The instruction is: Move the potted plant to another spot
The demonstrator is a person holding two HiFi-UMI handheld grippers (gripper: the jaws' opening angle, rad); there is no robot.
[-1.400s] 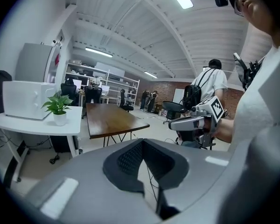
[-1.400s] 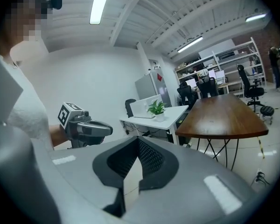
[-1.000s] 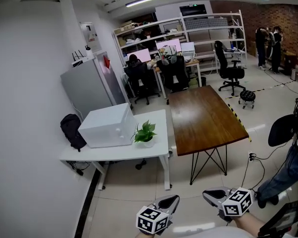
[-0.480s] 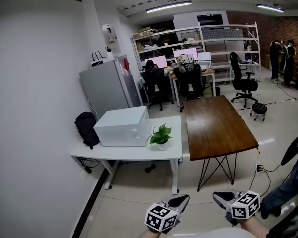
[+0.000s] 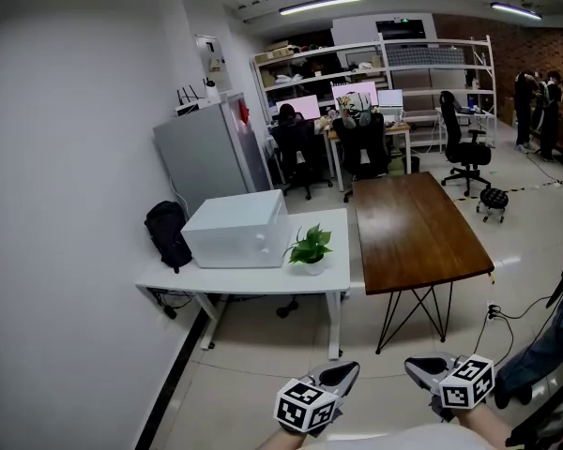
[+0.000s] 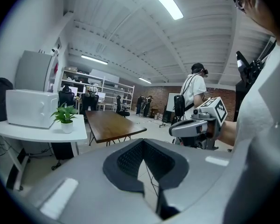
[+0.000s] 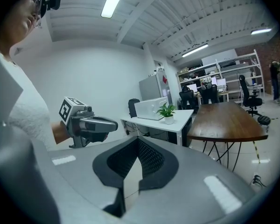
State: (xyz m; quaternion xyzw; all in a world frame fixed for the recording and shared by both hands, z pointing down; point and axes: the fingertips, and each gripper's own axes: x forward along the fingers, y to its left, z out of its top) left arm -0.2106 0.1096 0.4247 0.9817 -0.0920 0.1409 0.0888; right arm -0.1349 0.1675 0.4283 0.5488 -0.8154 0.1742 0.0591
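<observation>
Two grippers sit low in the head view, side by side above the tiled floor (image 5: 253,368): left gripper (image 5: 345,375) and right gripper (image 5: 420,369), each with its marker cube nearest the camera.

Left gripper view: jaws brought together, nothing between the pads. Right gripper view: same, jaws together and empty. Each gripper view also catches the other gripper off to one side, held in a hand.

Potted plant (image 5: 310,248): small, green-leaved, in a pale pot, upright. It stands on the white table (image 5: 253,277), close to that table's right-hand edge and somewhat nearer the front edge than the back. Both grippers are well apart from it.

White box (image 5: 235,231), much like a microwave: same table, just left of the plant, towards the back edge. I cannot tell whether the leaves touch it.

Brown wooden table (image 5: 413,232): set against the white table's right-hand edge, top bare.

Black backpack (image 5: 167,235): at the left end of the white table, by the wall. Grey cabinet (image 5: 206,162) behind.
</observation>
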